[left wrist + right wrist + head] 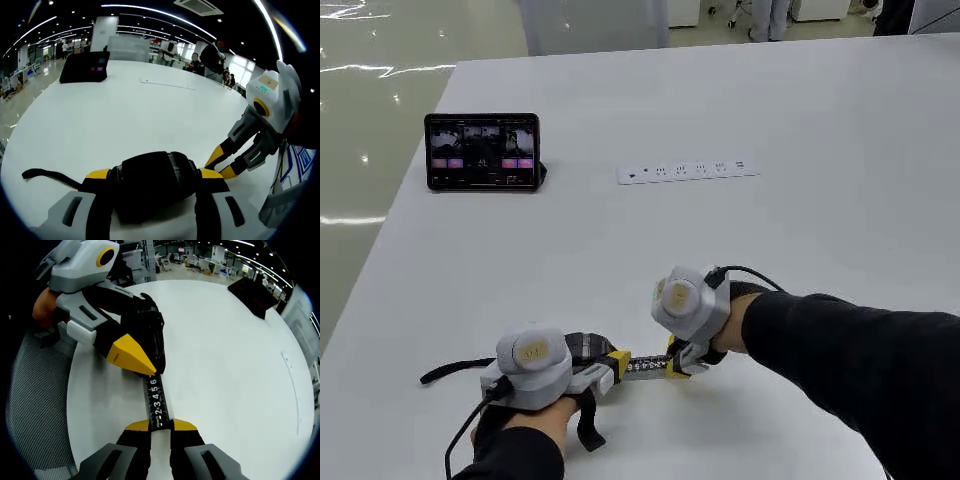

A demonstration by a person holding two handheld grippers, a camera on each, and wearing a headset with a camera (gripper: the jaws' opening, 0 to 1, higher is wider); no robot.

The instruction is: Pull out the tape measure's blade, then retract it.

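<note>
On the table (770, 120), left tool (155, 174) clamps tape measure (152, 335) (black); right tool (160, 426) pinches blade (154, 400).

Your tape measure (588, 350) is a black case lying on the table at your 6 o'clock, clamped between the yellow tips of the left gripper (610, 366). Its blade (154, 402) is drawn out a short way toward 3 o'clock. It lies flat, dark with white numerals, its end pinched by the right gripper (678, 364). A black strap (450, 371) trails from the case toward 9 o'clock.
</note>
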